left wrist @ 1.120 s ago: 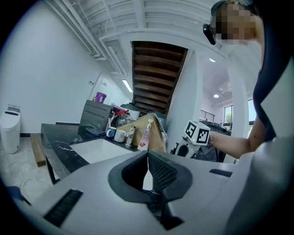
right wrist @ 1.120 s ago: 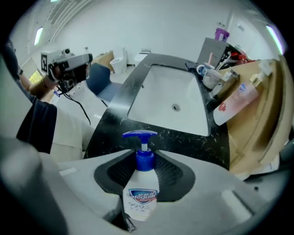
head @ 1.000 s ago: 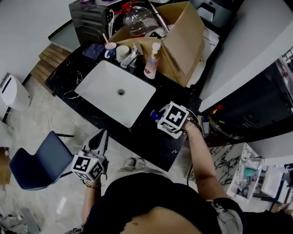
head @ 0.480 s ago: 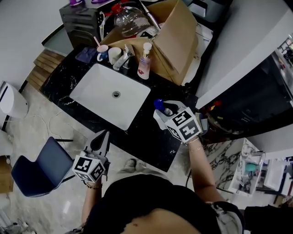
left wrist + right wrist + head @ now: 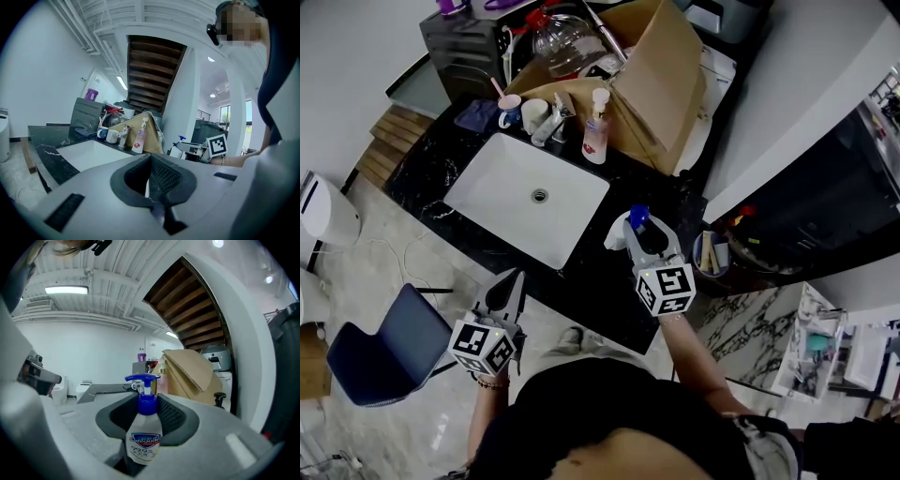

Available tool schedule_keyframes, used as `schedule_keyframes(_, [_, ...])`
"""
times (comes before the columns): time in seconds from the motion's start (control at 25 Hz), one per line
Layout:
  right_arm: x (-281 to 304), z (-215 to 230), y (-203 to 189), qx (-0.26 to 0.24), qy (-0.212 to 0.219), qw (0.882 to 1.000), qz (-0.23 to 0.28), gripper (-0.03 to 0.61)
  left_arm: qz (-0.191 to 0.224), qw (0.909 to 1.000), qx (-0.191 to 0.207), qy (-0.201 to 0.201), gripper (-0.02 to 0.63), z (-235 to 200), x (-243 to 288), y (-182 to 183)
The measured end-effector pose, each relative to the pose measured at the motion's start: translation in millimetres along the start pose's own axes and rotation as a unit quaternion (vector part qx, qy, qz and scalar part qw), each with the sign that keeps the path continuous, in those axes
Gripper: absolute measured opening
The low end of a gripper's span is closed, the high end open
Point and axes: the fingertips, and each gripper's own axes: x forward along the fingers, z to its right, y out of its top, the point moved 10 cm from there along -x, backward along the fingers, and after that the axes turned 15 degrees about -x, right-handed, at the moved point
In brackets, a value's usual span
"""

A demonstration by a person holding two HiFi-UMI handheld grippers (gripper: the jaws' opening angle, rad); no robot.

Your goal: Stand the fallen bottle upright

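A white pump bottle (image 5: 144,441) with a blue pump head stands upright between the pads of my right gripper (image 5: 147,401), which is shut on its body. In the head view this gripper (image 5: 642,239) hovers over the black countertop (image 5: 600,281) to the right of the sink, and the bottle's blue cap (image 5: 638,218) points up. My left gripper (image 5: 508,277) hangs off the counter's front edge, well apart from the bottle. Its jaws (image 5: 151,164) are shut with nothing between them.
A white sink (image 5: 502,187) is set into the counter. Behind it stand a faucet (image 5: 551,120), two cups (image 5: 510,108), a pink soap dispenser (image 5: 596,131) and an open cardboard box (image 5: 661,84). A blue chair (image 5: 380,342) stands on the floor at the left.
My right gripper has rolled and risen, swinging the bottle from lying sideways to upright with its pump on top. The left gripper has stayed where it was.
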Motion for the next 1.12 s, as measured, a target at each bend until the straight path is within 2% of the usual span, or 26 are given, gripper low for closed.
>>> schedule_keyframes(0.12, [-1.2, -1.5, -5.4, -0.004, -0.008, 1.0, -0.01, 0.132, 0.0, 1.0, -0.002, 0.004, 0.003, -3.5, -0.9, 0.3])
schedule_keyframes(0.6, [5.8, 3.1, -6.1, -0.02, 0.004, 1.0, -0.01, 0.135, -0.005, 0.9999, -0.009, -0.002, 0.003, -3.7, 7.5, -4.5])
schedule_keyframes(0.76, [4.8, 0.5, -4.4, -0.029, 0.011, 1.0, -0.007, 0.164, -0.008, 0.9999, -0.009, -0.002, 0.003, -4.1, 7.0, -7.4])
schedule_keyframes(0.96, [-5.3, -2.8, -2.1, -0.025, 0.0, 1.0, -0.012, 0.232, -0.007, 0.9999, -0.009, -0.003, 0.003, -5.3, 10.0, -8.2])
schedule_keyframes(1.12, [-39.1, -12.1, 3.4, -0.014, -0.021, 1.0, 0.0, 0.233, -0.01, 0.9999, -0.01, -0.006, 0.003, -2.0, 10.3, -11.1])
